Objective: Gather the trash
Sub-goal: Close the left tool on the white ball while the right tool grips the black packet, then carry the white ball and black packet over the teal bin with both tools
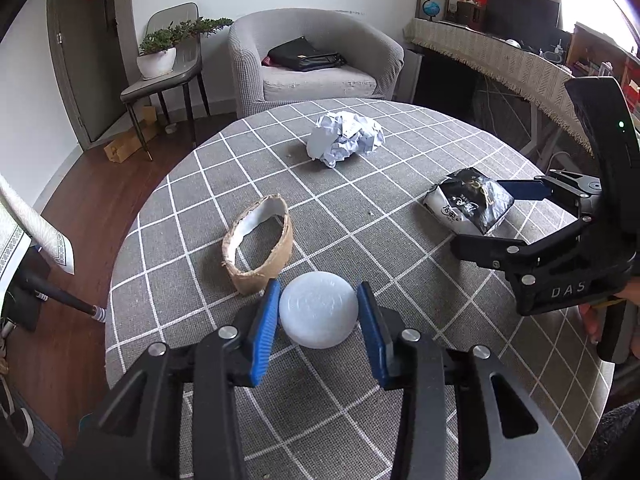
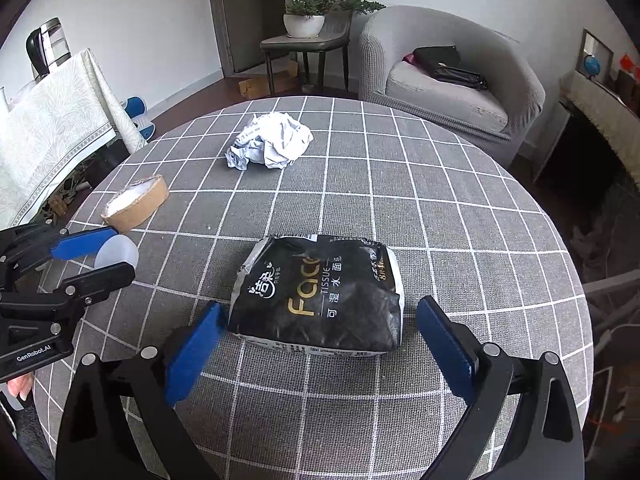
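Left claw [image 1: 318,294] clamped on round white cap [image 1: 318,316], right claw [image 2: 321,309] wide open astride flat tissue pack [image 2: 316,276], label up.

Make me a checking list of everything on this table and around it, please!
Surface: round table, grey checked cloth.
Job's things: white plastic lid; crushed brown paper cup; crumpled paper; black tissue pack.
Clutter: small crumbs on the cloth.
Grippers: left gripper closed on the lid, pads at its sides; right gripper open, astride the tissue pack, not touching.
Cables: wires under the desk, too blurred to trace.
Surroundings: grey armchair with black bag; potted plant on a chair.
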Action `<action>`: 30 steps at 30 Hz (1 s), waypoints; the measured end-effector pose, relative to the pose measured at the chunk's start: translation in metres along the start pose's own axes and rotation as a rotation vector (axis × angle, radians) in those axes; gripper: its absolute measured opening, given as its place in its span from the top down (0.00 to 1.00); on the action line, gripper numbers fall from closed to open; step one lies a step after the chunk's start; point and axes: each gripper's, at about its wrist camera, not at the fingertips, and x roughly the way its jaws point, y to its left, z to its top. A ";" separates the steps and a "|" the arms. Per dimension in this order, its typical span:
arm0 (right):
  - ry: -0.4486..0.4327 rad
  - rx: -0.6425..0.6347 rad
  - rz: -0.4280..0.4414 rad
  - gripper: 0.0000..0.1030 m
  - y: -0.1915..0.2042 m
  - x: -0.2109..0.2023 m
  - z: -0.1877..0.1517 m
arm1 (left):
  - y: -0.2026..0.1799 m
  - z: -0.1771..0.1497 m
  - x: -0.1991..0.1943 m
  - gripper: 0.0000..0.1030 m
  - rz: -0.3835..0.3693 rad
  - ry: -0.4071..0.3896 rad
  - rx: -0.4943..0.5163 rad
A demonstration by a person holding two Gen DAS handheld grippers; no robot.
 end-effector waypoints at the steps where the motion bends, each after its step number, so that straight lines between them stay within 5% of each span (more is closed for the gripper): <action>1: 0.000 0.002 0.003 0.06 0.000 0.000 0.000 | 0.001 -0.002 -0.002 0.59 -0.002 0.000 -0.004; 9: 0.003 0.018 -0.012 0.07 0.005 0.004 0.006 | 0.002 -0.015 -0.023 0.60 -0.039 -0.026 -0.024; 17: 0.017 0.044 -0.024 0.29 0.016 0.006 0.018 | 0.017 -0.027 -0.050 0.60 0.001 -0.057 -0.021; 30: -0.081 0.050 0.077 0.29 0.074 -0.018 0.051 | 0.072 -0.039 -0.093 0.59 0.083 -0.113 -0.100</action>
